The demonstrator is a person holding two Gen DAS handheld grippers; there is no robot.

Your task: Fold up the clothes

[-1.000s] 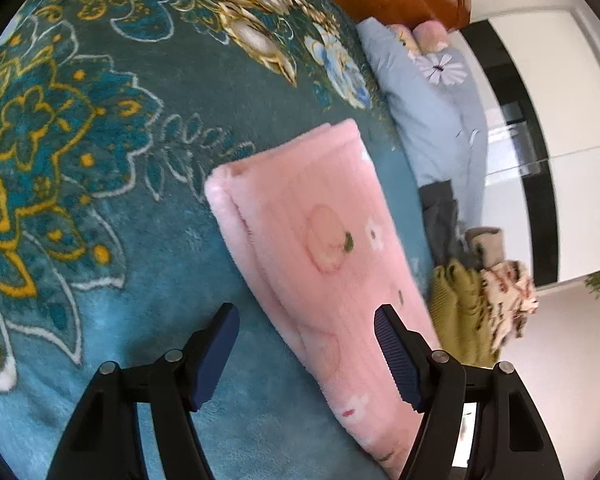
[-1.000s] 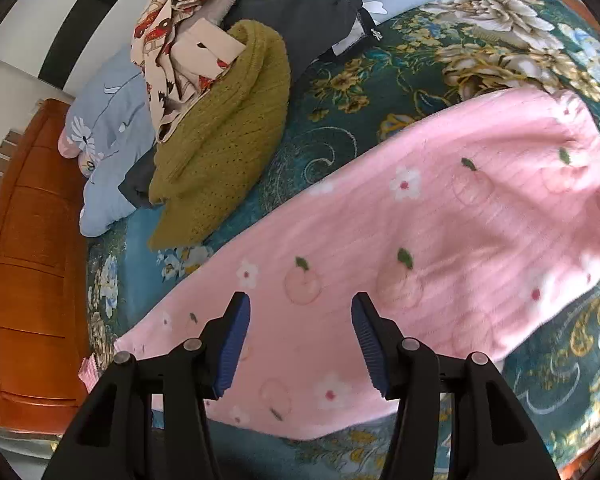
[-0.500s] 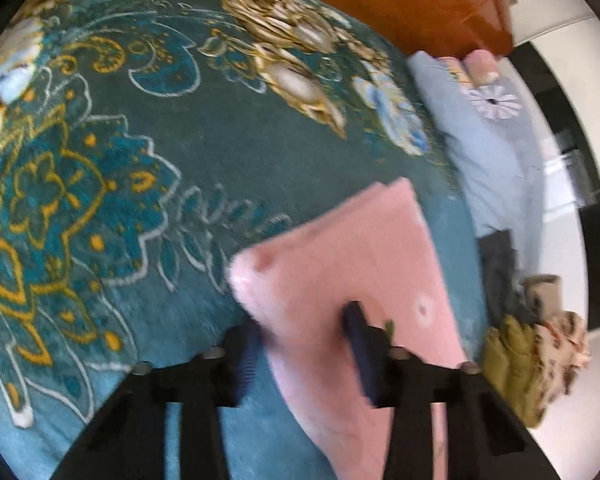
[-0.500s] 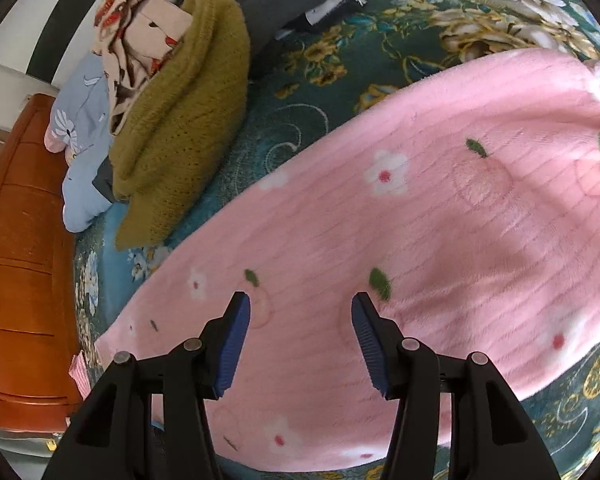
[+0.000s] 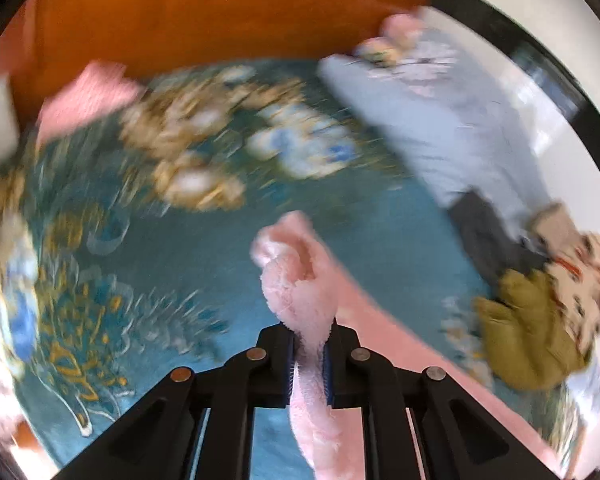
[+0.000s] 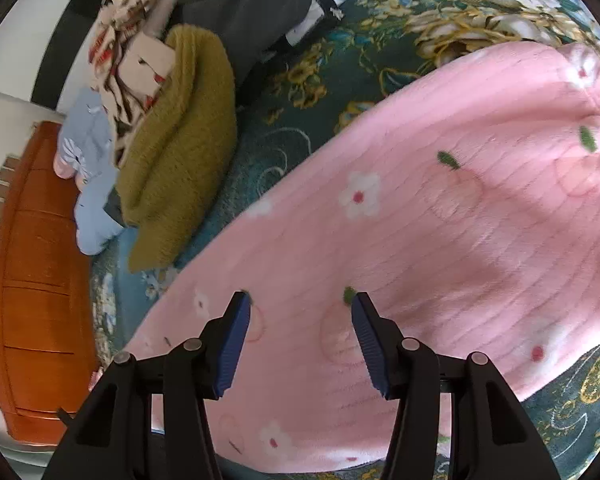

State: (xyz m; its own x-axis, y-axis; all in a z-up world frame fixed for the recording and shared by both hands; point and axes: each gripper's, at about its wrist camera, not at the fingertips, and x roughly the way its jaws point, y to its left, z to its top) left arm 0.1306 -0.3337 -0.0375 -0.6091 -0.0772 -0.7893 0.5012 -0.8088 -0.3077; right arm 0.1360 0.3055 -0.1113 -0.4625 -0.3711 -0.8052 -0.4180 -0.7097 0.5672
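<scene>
Left gripper (image 5: pixel 308 364) clamped on bunched corner of pink garment (image 6: pixel 440 220). Right gripper (image 6: pixel 300 340) jaws apart, above the garment, which lies across the teal bedspread (image 5: pixel 180 248).

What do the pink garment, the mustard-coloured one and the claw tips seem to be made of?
The pink garment looks like plush fleece: fuzzy nap, soft quilted lines, printed flowers. The mustard one looks like chunky knit, probably wool or acrylic, with a coarse looped texture. The right claw has blue ribbed pads, likely rubber, on matte black plastic.
</scene>
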